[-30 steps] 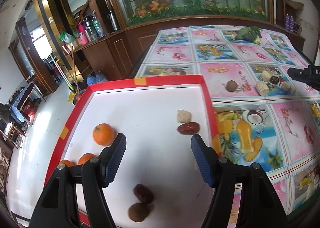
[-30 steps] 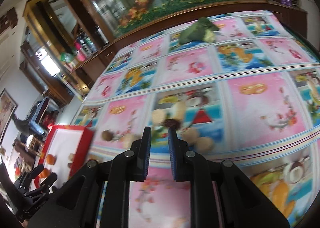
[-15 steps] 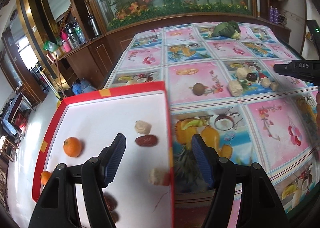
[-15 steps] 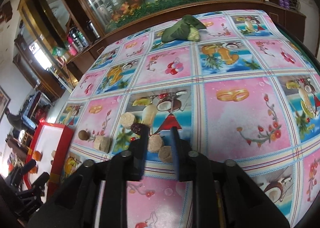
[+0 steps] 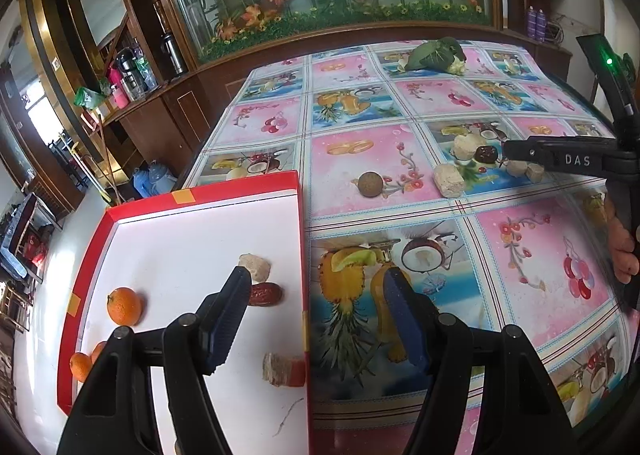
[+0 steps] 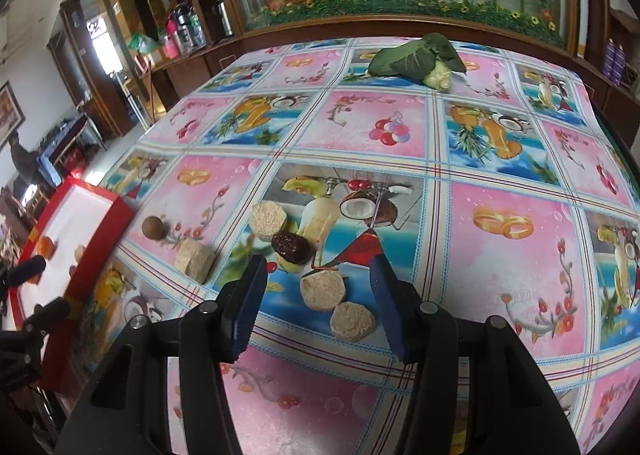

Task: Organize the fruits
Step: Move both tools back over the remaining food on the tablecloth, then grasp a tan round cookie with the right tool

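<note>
— Since half a second ago, your right gripper (image 6: 318,295) has parted its fingers; they were nearly together then, and now they stand wide apart with nothing between them.

— And what sits under it?

— In the right wrist view, low in the centre of the frame, two tan round pieces (image 6: 323,290) lie touching each other on the fruit-print tablecloth (image 6: 500,255), between your blue pads (image 6: 250,297) as seen from the camera. Just above them is a dark date (image 6: 290,246), and to its upper left another tan cake (image 6: 269,220). Further left lie a fourth tan piece (image 6: 195,258) and a small brown round fruit (image 6: 154,228).

— Your left gripper?

— Your left gripper (image 5: 316,315) has shifted right since the earlier frame: it now straddles the right rim of the red tray (image 5: 302,255), fingers spread wide, holding nothing. In the left wrist view the tray fills the lower left. On its white floor you have an orange (image 5: 124,306) at the left, two more oranges (image 5: 82,365) at the lower left edge, a date (image 5: 266,294) beside a tan chunk (image 5: 256,266), and another tan piece (image 5: 282,369) against the right rim.

— Anything else?

— A leafy green vegetable (image 6: 416,59) lies at the top centre, well apart from the fruit.
</note>
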Action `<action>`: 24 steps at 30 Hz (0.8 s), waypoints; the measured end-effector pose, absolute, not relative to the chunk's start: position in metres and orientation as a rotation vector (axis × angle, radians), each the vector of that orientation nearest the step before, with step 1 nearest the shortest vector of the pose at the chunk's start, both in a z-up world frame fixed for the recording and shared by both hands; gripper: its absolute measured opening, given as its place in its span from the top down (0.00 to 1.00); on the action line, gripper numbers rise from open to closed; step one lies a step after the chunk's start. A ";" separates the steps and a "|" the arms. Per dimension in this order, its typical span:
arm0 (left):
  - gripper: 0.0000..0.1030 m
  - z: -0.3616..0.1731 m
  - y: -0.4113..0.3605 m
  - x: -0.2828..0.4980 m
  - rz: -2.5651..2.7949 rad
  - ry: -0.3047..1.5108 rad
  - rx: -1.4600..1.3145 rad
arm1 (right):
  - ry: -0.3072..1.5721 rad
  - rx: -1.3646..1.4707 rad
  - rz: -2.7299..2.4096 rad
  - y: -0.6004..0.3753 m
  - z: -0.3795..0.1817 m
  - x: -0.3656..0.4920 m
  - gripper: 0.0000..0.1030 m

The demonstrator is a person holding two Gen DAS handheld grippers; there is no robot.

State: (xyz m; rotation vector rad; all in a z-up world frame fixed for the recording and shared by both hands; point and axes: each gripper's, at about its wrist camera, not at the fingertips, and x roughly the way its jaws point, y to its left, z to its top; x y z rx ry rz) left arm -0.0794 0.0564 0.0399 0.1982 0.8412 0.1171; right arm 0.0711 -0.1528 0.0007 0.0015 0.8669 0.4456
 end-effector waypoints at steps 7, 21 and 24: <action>0.34 0.038 0.045 -0.073 0.099 0.843 0.213 | 0.887 -0.085 0.440 -0.142 -0.010 0.072 0.47; 0.34 0.035 0.045 -0.056 0.081 0.872 0.198 | 0.877 -0.106 0.424 -0.143 -0.011 0.074 0.74; 0.34 0.038 0.052 -0.044 0.080 0.880 0.165 | 0.862 -0.104 0.422 -0.143 -0.008 0.073 0.74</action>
